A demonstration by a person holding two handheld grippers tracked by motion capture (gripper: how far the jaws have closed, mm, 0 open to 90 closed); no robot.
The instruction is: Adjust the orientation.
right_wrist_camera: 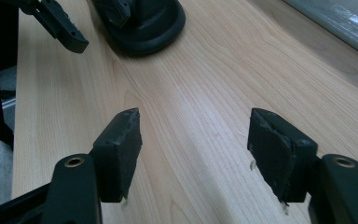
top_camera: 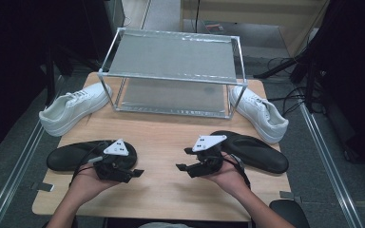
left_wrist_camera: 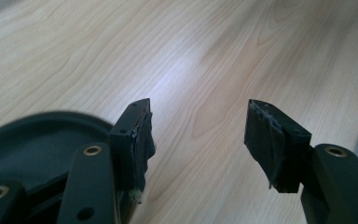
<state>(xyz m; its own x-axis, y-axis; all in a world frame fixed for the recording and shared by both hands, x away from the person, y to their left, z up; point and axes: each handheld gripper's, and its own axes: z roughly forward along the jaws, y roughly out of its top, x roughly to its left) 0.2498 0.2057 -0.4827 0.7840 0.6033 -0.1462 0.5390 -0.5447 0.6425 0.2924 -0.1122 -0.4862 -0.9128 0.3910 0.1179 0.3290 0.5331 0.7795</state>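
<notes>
Pale wood table (top_camera: pixel 166 142), dim room w/ grey floor. Two black shoes lie lengthwise L-R: left black shoe (top_camera: pixel 71 154) near left edge, right black shoe (top_camera: pixel 259 149) near right edge. Left gripper (top_camera: pixel 135 173) & right gripper (top_camera: pixel 183 167) both agape, nothing between jaws.

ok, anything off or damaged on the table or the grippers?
The black pads on the left gripper and right gripper look frayed and ragged at their edges. The two white sneakers sit at opposite ends of the metal shelf rack, toes pointing different ways. Both black slip-on shoes lie flat.
</notes>
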